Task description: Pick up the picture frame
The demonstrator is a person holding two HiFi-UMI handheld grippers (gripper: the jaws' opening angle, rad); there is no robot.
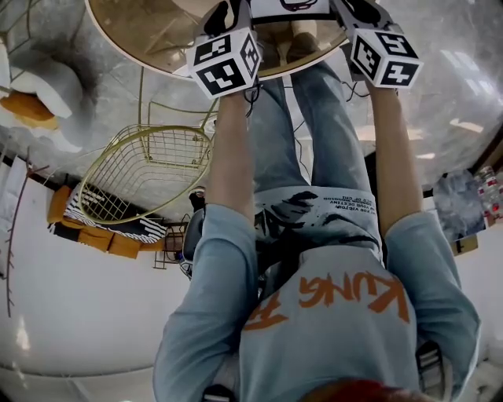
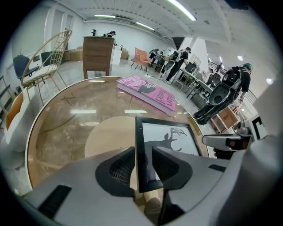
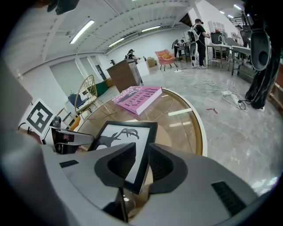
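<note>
The picture frame (image 2: 170,137), black-edged with a dark antlered silhouette on white, rests over a pale round disc (image 2: 106,137) on the round glass table (image 2: 57,132). My left gripper (image 2: 143,163) straddles its left edge, jaws open close on either side of the border. At the opposite edge of the frame (image 3: 121,134), my right gripper (image 3: 142,165) stands open in the same way. In the head view both grippers (image 1: 228,12) (image 1: 357,12) reach down to the frame (image 1: 291,6) at the top, past the person's legs.
A pink book (image 2: 148,92) (image 3: 138,98) lies on the table beyond the frame. A gold wire chair (image 1: 149,169) stands left of the table, a wooden cabinet (image 2: 97,53) behind it. People and desks fill the far room; cables (image 3: 208,84) lie on the floor.
</note>
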